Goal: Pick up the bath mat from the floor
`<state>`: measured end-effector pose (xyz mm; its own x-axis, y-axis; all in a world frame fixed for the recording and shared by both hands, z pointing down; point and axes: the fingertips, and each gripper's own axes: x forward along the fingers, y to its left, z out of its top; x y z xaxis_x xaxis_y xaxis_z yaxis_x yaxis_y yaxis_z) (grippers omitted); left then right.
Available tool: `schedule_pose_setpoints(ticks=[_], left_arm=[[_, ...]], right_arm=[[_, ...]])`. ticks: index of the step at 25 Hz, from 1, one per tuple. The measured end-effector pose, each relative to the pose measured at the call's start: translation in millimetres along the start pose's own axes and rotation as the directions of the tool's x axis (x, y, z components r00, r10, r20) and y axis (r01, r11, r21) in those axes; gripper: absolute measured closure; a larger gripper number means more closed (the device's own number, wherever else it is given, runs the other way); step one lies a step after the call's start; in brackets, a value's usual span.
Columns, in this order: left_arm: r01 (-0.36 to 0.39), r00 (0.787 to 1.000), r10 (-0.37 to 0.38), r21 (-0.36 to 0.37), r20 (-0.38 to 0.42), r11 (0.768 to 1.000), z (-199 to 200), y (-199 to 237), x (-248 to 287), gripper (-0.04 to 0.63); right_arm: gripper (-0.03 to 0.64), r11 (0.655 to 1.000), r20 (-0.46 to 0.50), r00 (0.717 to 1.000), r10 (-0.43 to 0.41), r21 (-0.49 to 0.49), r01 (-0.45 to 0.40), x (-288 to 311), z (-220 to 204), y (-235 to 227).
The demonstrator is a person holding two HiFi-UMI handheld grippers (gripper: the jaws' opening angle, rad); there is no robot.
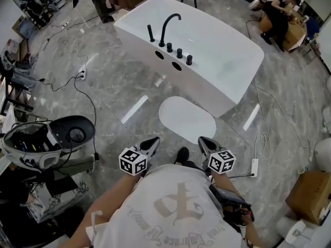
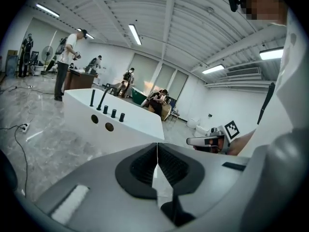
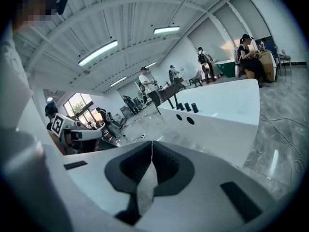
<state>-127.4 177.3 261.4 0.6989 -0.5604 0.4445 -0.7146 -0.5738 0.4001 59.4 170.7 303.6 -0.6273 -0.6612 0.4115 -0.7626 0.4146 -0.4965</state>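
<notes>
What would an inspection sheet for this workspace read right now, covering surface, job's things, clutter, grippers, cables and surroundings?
Surface: glossy grey marble-patterned tile floor.
Job's things: white oval bath mat lies flat beside the white bathtub, untouched.
Clutter: brown cardboard box at right; black-and-white device at left.
Grippers: left hand-held gripper and right hand-held gripper both shut, empty, apart from the mat.
Cables: black cable snakes across the floor at left; white power strip with cord at right.
Surroundings: people at desks beyond the tub.
</notes>
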Motion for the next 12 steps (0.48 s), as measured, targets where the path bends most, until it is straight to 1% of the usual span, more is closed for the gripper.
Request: schedule_pose_setpoints(ticks=[7,12], left_arm=[[-0.010,0.999,0.012,0.024,-0.052,1.000,33.0,7.5,53.5,0.588],[-0.011,0.995,0.014,0.037,-0.102,0.999,41.1,17.6,72.2,0.588]], right_arm=[[0.611,0.997,0.017,0.999,-0.050,0.064,0.049,0.7,12.1,-70.0],[0.611,0.988,0.036,0.996,-0.081,0.132,0.076,3.5,10.6,-95.9]])
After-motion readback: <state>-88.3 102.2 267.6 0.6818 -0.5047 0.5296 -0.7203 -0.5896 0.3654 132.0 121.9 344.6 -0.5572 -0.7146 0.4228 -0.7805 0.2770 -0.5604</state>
